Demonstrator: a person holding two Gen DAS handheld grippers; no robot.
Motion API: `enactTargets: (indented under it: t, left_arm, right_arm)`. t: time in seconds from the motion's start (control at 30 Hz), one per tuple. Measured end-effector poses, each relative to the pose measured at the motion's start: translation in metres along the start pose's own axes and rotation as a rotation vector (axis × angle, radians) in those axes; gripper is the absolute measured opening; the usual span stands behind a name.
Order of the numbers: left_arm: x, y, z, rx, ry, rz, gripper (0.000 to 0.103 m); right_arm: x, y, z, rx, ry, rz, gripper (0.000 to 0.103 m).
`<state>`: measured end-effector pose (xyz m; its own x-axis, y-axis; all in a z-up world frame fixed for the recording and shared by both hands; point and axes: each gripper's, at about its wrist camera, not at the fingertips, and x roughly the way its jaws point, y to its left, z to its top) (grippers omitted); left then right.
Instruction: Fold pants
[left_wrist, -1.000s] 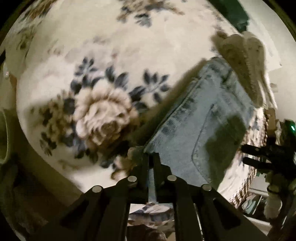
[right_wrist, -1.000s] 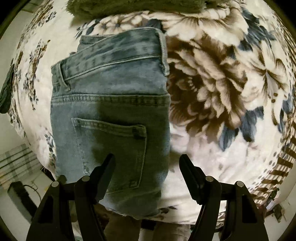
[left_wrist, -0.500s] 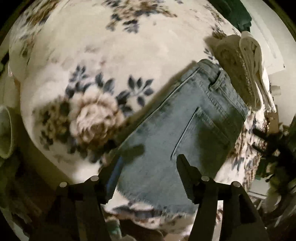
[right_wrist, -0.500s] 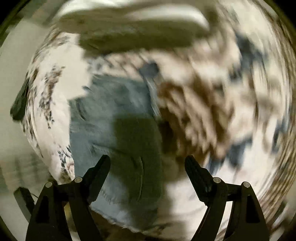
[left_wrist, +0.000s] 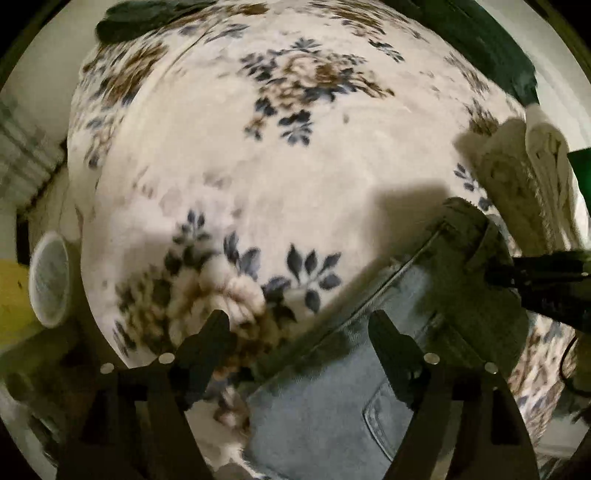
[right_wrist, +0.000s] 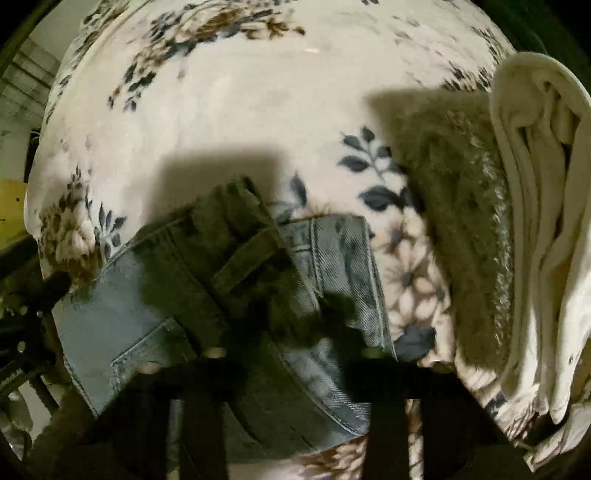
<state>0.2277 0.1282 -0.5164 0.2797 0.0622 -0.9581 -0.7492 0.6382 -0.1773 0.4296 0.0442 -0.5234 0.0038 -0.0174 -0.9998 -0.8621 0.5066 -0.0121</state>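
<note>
Folded light-blue jeans (left_wrist: 325, 417) lie on a floral blanket (left_wrist: 258, 166), back pocket up. My left gripper (left_wrist: 299, 332) is open over the jeans' left edge and holds nothing. The right gripper's body shows in the left wrist view (left_wrist: 543, 284), over the waistband. In the right wrist view the jeans (right_wrist: 122, 325) fill the lower middle, waistband and belt loop up. My right gripper (right_wrist: 288, 350) is low over the waistband in deep shadow; its fingertips are hard to make out and nothing appears pinched.
A stack of folded cream and olive fuzzy garments (right_wrist: 517, 221) lies right of the jeans on the blanket (right_wrist: 221, 110). Dark green fabric (left_wrist: 491, 48) lies at the bed's far edge. A round pale object (left_wrist: 50, 280) stands left of the bed.
The left gripper let go of the jeans' hem, opened and pulled back left. The right gripper swung from over the pocket to the waistband end.
</note>
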Motion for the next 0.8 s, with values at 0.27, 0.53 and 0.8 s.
enactTargets:
  t: [0.27, 0.53, 0.8]
  left_arm:
    - [-0.013, 0.006, -0.027, -0.077, 0.011, -0.054, 0.076]
    - [-0.024, 0.017, -0.061, -0.216, 0.085, -0.123, 0.076]
    - [-0.015, 0.02, -0.086, -0.305, 0.178, -0.176, 0.076]
  right_arm:
    - [-0.024, -0.063, -0.014, 0.221, -0.083, -0.01, 0.015]
    - [-0.019, -0.088, -0.015, 0.293, -0.033, 0.136, 0.068]
    - [-0.028, -0.114, -0.063, 0.465, -0.022, 0.191, 0.068]
